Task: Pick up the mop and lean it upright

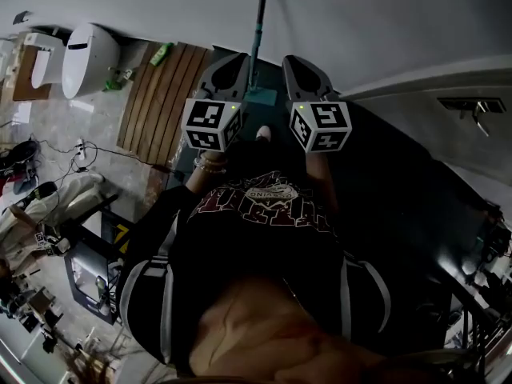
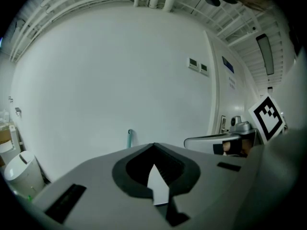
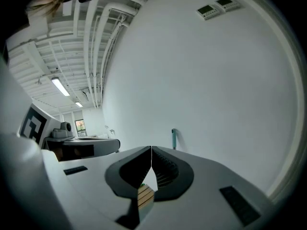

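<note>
**Two empty grippers before a mop propped on the wall**

The mop [image 1: 258,30] stands upright against the white wall [image 1: 384,22]. Its teal handle runs up the wall, and its teal head [image 1: 261,97] sits at the edge of the floor, where floor meets wall. In both gripper views only the top of the handle shows above the jaws, well apart from them.

The left gripper [image 1: 239,59] and the right gripper [image 1: 293,59] are held side by side, one on either side of the mop head in the head view. Neither touches the mop. The jaws of each are pressed together at the tips, with nothing between them.

On the floor to the left of the mop lies a wooden slatted mat [image 1: 164,102] with one end at the wall. Beyond it, near the floor's left edge, stands a white toilet [image 1: 86,58].
</note>
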